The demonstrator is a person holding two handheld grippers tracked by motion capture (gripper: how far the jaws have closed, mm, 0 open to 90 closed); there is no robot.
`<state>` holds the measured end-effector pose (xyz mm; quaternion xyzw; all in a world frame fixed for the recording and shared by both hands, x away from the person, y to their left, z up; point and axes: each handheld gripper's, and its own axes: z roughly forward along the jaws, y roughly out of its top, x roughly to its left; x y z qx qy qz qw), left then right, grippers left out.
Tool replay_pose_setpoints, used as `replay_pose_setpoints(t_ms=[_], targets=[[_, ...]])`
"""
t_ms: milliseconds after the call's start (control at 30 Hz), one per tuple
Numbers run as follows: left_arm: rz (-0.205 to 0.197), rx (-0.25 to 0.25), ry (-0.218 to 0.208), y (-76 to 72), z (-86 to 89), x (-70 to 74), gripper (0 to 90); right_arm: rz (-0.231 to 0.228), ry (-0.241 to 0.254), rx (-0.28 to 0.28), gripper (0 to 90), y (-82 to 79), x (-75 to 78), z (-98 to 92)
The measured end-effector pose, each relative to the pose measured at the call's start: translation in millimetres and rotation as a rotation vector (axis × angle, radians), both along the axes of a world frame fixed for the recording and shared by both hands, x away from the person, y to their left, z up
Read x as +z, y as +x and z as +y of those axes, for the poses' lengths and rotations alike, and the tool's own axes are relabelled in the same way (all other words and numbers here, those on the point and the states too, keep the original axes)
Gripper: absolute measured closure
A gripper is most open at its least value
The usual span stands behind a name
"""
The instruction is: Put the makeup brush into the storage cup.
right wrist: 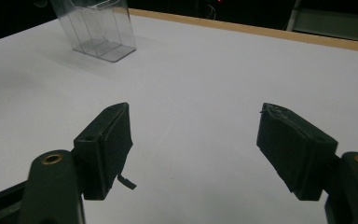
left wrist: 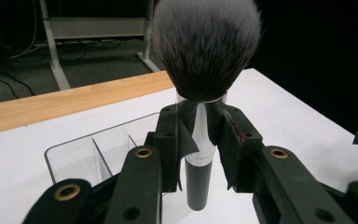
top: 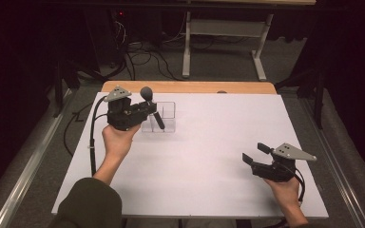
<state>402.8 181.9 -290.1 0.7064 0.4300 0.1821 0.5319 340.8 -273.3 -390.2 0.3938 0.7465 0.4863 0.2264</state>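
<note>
My left gripper (top: pixel 148 110) is shut on a makeup brush (top: pixel 152 108) with a grey bristle head, a silver ferrule and a black handle. Its jaws clamp the ferrule (left wrist: pixel 200 140) just under the bristles, and the handle hangs down over a clear plastic organizer (top: pixel 164 117) with compartments at the table's far left. The brush stands nearly upright in the left gripper view, above the organizer (left wrist: pixel 88 154). My right gripper (top: pixel 257 153) stands open at the near right with nothing between its jaws. The right gripper (right wrist: pixel 196 144) faces bare table, the organizer (right wrist: pixel 98 32) far off.
The white table top (top: pixel 209 152) has a wooden strip (top: pixel 190 87) along its far edge. Beyond it stand a white desk frame (top: pixel 223 42) and cables on the floor. A metal rail (top: pixel 24 180) runs along the left.
</note>
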Motion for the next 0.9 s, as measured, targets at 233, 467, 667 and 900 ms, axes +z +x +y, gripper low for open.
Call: replay_pose_setpoints(t_ms=[233,467,667,900], targets=[[-0.002,0.008,0.003,4.9,-0.6,2.4,69.9,-0.001,-0.007,0.005,27.9,0.2,-0.6,1.1],[0.000,0.026,0.016,14.0,-2.6,4.6,69.9,-0.001,-0.003,0.002,27.9,0.0,-0.2,0.4],[0.002,0.043,0.024,20.3,-3.5,6.1,69.9,-0.001,-0.002,0.003,27.9,0.2,-0.4,0.4],[0.009,0.063,0.030,26.7,-2.6,5.6,69.9,-0.002,-0.002,0.001,27.9,0.0,-0.2,-0.4]])
